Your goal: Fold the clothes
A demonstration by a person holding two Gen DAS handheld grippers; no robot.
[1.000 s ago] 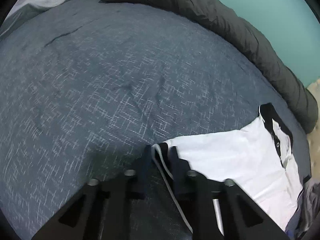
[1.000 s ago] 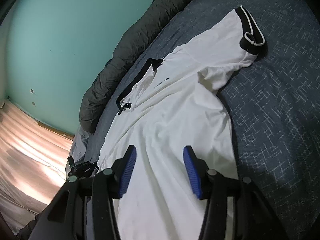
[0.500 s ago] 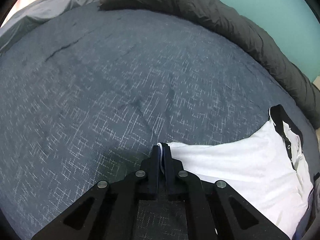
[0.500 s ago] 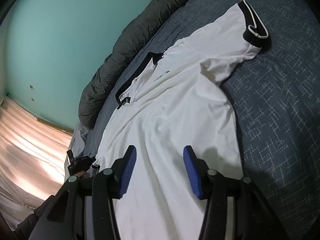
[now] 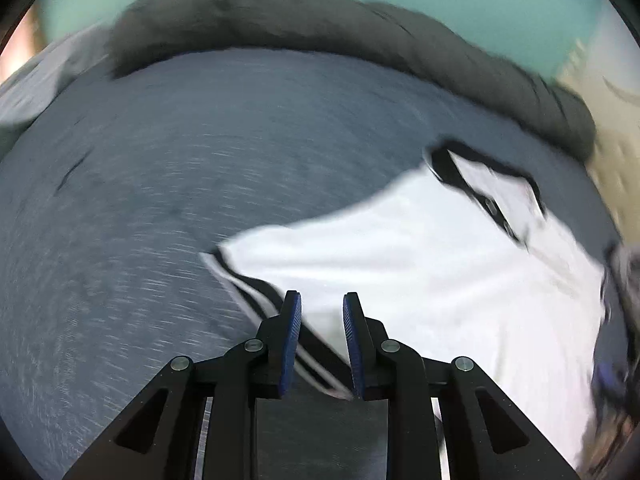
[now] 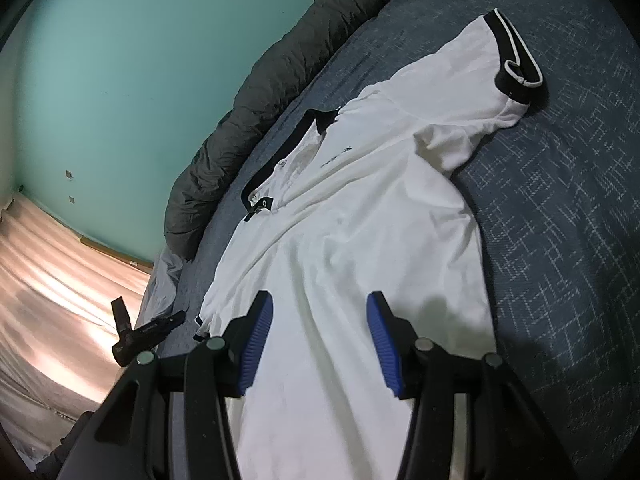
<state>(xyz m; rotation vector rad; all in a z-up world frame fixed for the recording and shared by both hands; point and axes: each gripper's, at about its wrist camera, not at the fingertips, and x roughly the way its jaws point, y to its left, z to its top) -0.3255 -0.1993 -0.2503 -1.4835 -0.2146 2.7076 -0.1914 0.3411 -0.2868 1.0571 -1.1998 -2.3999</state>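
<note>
A white polo shirt (image 5: 420, 260) with a black collar (image 5: 480, 184) lies spread on the dark blue bed cover (image 5: 160, 160). Its black-and-white sleeve cuff (image 5: 256, 292) runs under my left gripper (image 5: 321, 296), which is open with its blue pads apart; this view is motion-blurred. In the right wrist view my right gripper (image 6: 319, 296) hovers open over the shirt's (image 6: 360, 220) lower body, holding nothing. The collar (image 6: 280, 168) and one cuffed sleeve (image 6: 516, 60) lie beyond it.
A rolled dark grey duvet (image 6: 280, 80) lines the bed's far edge against the teal wall (image 6: 120, 60). A black object (image 6: 144, 332) sits at the bed's left edge above the wooden floor (image 6: 48, 280). Bare bed cover (image 6: 560, 200) lies right of the shirt.
My left gripper was shut on the sleeve cuff half a second ago and has now opened, and its view has swung right. The right gripper has barely moved.
</note>
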